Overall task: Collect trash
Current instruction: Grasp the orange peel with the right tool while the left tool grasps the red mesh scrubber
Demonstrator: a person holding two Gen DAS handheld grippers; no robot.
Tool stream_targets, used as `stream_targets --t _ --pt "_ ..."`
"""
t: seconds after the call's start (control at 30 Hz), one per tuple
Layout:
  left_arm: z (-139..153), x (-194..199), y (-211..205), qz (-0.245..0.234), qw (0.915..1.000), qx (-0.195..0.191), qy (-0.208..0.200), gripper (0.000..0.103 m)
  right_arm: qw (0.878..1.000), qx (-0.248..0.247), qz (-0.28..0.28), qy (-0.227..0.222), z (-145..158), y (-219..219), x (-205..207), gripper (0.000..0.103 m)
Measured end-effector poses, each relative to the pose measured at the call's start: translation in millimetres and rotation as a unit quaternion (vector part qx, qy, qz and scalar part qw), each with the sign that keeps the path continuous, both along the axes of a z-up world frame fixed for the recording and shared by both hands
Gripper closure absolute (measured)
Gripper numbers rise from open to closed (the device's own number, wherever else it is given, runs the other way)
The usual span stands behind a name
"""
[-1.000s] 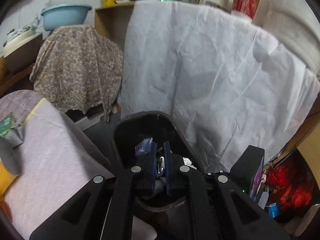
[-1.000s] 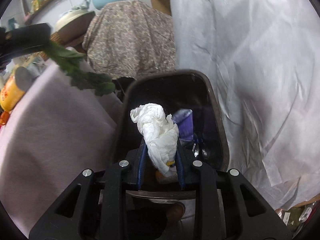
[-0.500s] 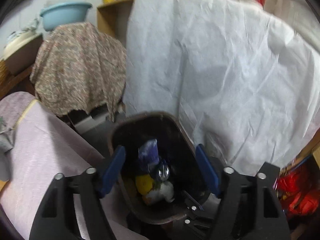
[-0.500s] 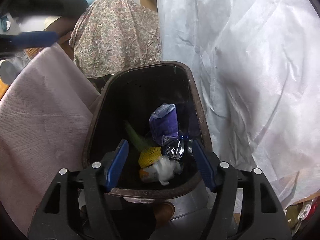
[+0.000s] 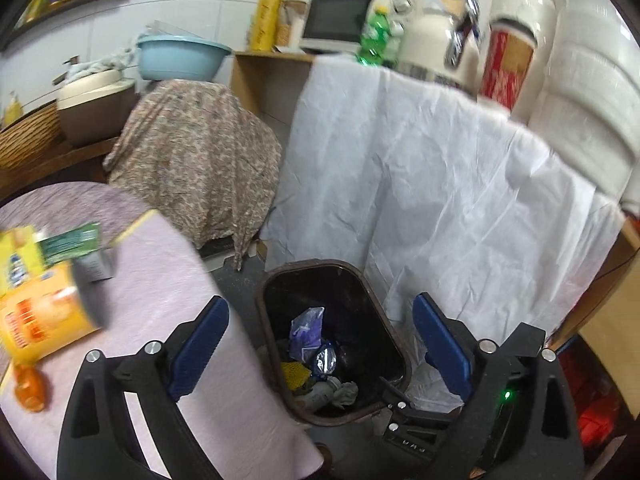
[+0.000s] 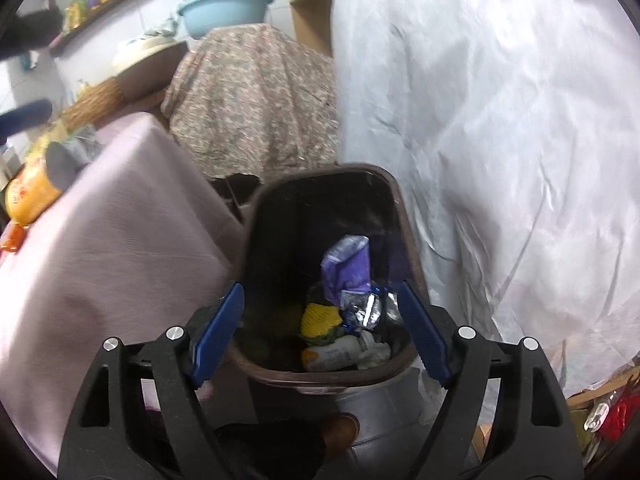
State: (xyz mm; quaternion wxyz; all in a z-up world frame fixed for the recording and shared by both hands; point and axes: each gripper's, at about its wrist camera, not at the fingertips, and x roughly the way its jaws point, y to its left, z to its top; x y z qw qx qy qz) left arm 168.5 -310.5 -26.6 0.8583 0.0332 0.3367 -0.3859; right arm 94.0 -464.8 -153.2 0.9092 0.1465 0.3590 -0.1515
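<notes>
A dark brown trash bin (image 5: 266, 320) stands on the floor beside the table; it also shows in the right wrist view (image 6: 256, 216). It holds a purple wrapper (image 6: 350, 266), a yellow net (image 6: 320, 316), a foil wrapper (image 6: 364, 308) and crumpled white tissue (image 6: 374, 352). My left gripper (image 5: 320, 340) is open and empty, high above the bin. My right gripper (image 6: 320, 330) is open and empty, just over the bin's near rim. On the table lie a yellow can (image 5: 44, 320), a green packet (image 5: 72, 240) and an orange scrap (image 5: 30, 390).
The table wears a pink cloth (image 5: 168, 320) left of the bin. A white sheet (image 5: 440, 208) hangs behind it, a patterned cloth (image 5: 192, 160) covers something at the back. Shelves hold a blue basin (image 5: 180, 56) and a microwave (image 5: 340, 20). Red bags (image 5: 596, 412) lie at right.
One second ago my right gripper held a white tissue and my left was closed; both opened, the tissue now lies in the bin. My left gripper has since risen and pulled back.
</notes>
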Motion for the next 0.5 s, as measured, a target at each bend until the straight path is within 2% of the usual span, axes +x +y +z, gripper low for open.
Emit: stream_targets --t 0.27,0.4,0.5 --pt "23.8 -9.2 99.0 0.048 0.9987 -0.009 -0.014 0.008 0.994 -0.006 0.104 -0.037 52.3 76.8 10.2 0.023" --pt "27.0 -14.5 154.6 0.085 0.9961 -0.002 -0.026 0.006 0.985 -0.009 0.167 -0.046 72.4 122.4 17.6 0.023" --pt "20.6 -16.8 199.3 0.124 0.9920 0.005 -0.025 0.006 0.972 -0.004 0.230 -0.045 82.0 164.2 27.5 0.022"
